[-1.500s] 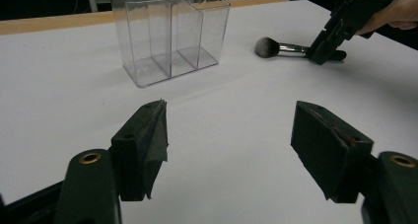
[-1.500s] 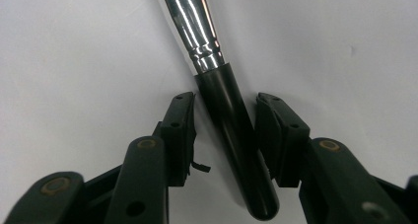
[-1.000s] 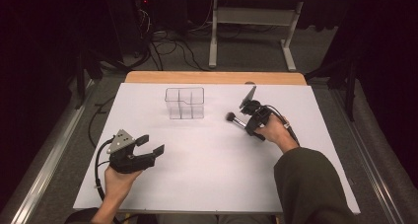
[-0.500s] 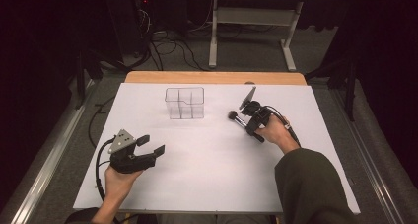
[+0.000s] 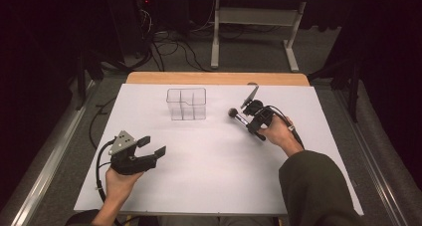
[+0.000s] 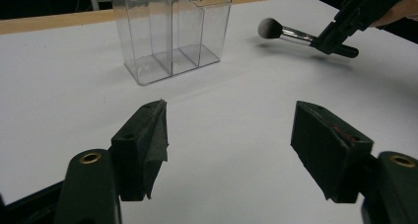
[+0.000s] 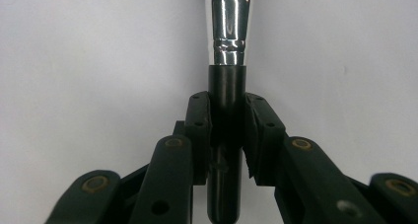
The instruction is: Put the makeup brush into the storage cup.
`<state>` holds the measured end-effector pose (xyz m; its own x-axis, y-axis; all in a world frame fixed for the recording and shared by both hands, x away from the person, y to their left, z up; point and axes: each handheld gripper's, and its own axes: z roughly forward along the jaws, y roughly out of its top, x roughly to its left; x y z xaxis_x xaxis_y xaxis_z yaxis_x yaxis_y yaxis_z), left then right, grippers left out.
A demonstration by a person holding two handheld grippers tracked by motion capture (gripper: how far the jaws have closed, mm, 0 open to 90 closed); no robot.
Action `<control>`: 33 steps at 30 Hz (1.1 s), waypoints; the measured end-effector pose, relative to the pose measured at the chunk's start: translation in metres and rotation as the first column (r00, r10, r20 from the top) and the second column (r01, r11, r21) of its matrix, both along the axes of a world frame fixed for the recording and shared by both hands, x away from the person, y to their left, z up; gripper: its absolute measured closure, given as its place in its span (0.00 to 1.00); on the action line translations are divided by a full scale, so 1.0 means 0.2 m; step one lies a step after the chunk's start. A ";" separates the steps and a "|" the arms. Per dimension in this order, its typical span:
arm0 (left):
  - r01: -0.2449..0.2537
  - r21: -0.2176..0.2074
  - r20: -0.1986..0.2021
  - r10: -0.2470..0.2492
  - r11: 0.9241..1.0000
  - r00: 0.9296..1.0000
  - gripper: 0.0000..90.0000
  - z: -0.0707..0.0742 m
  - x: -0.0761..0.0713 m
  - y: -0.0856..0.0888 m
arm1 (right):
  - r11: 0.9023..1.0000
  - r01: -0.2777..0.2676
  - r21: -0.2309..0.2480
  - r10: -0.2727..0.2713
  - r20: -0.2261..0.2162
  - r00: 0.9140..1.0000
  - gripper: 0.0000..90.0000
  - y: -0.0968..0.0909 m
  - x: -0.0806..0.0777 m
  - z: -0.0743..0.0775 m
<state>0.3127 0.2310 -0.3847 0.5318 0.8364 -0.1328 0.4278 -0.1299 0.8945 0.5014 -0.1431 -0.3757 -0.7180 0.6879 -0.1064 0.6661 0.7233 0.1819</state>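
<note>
At lower left of the high view, the left gripper [image 5: 153,146] rests on the white table [image 5: 214,176], jaws wide and empty. Right of centre, the right gripper [image 5: 249,122] clamps the makeup brush [image 5: 238,117] by its black handle. Beyond, upper centre, stands the clear organizer [image 5: 186,104].

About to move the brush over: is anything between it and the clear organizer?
Nothing visible. The brush, clamped in the right claw, has bare white table between it and the organizer.
</note>
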 end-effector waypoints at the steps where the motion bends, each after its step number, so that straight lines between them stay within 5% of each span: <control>1: 0.001 0.000 0.000 -0.001 1.000 1.000 0.34 0.00 0.00 0.00 | 1.000 0.007 0.000 -0.007 -0.003 1.000 0.85 0.00 -0.01 0.01; 10: 0.003 0.001 -0.002 -0.003 1.000 1.000 0.34 0.00 0.00 0.00 | 0.998 -0.016 0.055 0.015 0.029 0.999 0.85 0.02 -0.08 0.07; 11: 0.002 0.000 -0.002 -0.002 1.000 1.000 0.34 0.00 0.00 0.00 | 0.997 -0.053 0.057 0.050 0.043 0.998 0.85 0.01 -0.08 0.07; 14: 0.004 -0.001 -0.001 -0.004 1.000 1.000 0.34 0.00 0.00 -0.01 | 0.996 -0.035 0.078 0.031 0.052 0.998 0.85 0.03 -0.12 0.09; 16: 0.006 0.005 -0.003 -0.006 1.000 1.000 0.34 0.00 0.00 -0.01 | 0.991 -0.094 0.091 0.087 0.083 0.993 0.85 0.03 -0.14 0.09; 33: 0.004 0.003 -0.003 -0.004 1.000 1.000 0.34 0.00 0.00 -0.01 | 0.981 -0.096 0.167 0.078 0.111 0.991 0.85 0.01 -0.29 0.12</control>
